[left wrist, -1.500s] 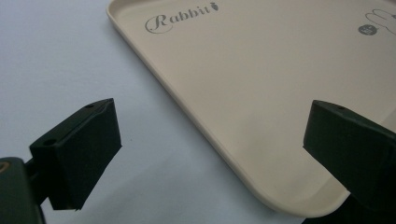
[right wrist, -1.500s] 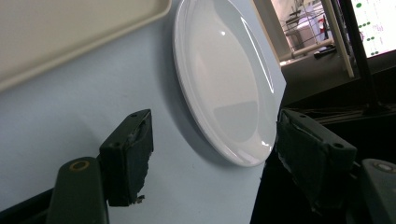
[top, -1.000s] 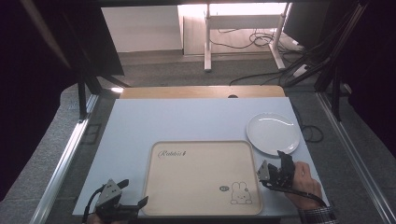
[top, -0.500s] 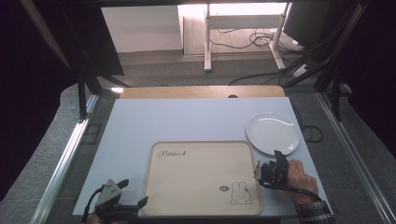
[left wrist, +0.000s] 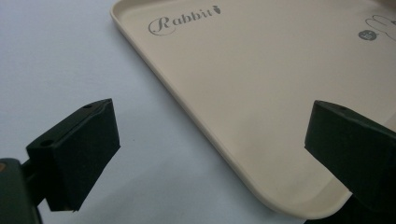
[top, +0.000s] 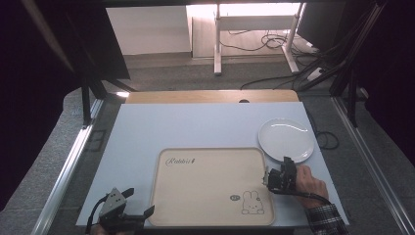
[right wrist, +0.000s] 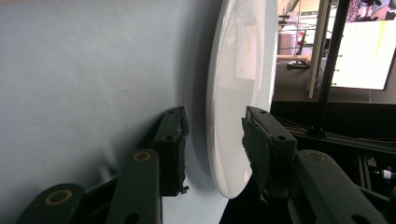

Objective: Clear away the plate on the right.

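Tray is cream/beige w/ grey "Rabbit" script at one corner & a dark outline bunny drawing plus small dark round badge at the opposite one. Plate plain glossy white, table top pale blue-grey w/ a light wood strip along the far edge. Both grippers' jaws black; sleeve by the right hand is dark plaid w/ light lines.

The high view looks forward and down from the person's side over the pale blue tabletop. The left gripper view sits low and close, facing the cream plastic tray — shared with the high view. The right gripper view, rolled sideways, nears the round white plate — likewise shared.
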A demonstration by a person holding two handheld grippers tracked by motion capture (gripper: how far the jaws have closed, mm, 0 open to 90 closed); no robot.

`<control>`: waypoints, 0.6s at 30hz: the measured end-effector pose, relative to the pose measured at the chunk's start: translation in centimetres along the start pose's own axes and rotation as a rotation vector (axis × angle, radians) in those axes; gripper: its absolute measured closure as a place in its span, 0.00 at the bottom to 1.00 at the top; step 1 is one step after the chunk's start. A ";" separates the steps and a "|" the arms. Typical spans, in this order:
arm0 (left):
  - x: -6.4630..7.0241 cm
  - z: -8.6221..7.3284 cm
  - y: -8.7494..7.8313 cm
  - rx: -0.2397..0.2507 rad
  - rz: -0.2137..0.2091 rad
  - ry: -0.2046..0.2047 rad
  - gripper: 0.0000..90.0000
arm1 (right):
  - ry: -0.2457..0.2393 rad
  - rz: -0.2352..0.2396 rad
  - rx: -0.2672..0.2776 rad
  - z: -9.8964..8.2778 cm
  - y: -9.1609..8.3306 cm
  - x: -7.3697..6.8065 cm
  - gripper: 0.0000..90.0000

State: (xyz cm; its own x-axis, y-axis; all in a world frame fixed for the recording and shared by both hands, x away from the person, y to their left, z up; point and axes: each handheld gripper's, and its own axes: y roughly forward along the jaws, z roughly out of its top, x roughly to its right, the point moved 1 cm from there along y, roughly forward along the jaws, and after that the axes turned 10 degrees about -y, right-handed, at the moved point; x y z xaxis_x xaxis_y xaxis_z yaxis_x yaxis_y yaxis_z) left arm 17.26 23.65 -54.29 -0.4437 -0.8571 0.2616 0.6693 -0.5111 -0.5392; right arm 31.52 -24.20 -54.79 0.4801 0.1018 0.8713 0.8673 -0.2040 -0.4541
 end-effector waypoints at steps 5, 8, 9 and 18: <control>0.0 0.0 0.0 0.000 -0.001 0.000 0.03 | -0.024 -0.005 -0.010 0.2 0.6 0.0 0.70; 0.0 0.0 0.0 -0.001 -0.002 0.001 0.03 | -0.036 -0.016 -0.016 0.3 1.1 0.0 0.74; 0.0 0.0 0.0 -0.001 -0.002 0.002 0.03 | -0.049 -0.015 -0.019 0.4 1.2 0.0 0.76; 0.0 0.0 0.0 -0.002 -0.003 0.005 0.03 | -0.080 -0.002 -0.029 0.6 1.8 0.0 0.87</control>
State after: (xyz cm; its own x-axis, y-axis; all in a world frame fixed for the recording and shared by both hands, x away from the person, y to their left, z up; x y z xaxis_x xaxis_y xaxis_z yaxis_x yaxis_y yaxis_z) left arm 17.26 23.65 -54.29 -0.4488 -0.8552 0.2592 0.6670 -0.5136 -0.5397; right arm 33.18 -23.95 -55.70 0.4888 0.1798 0.8537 0.8644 -0.2316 -0.4462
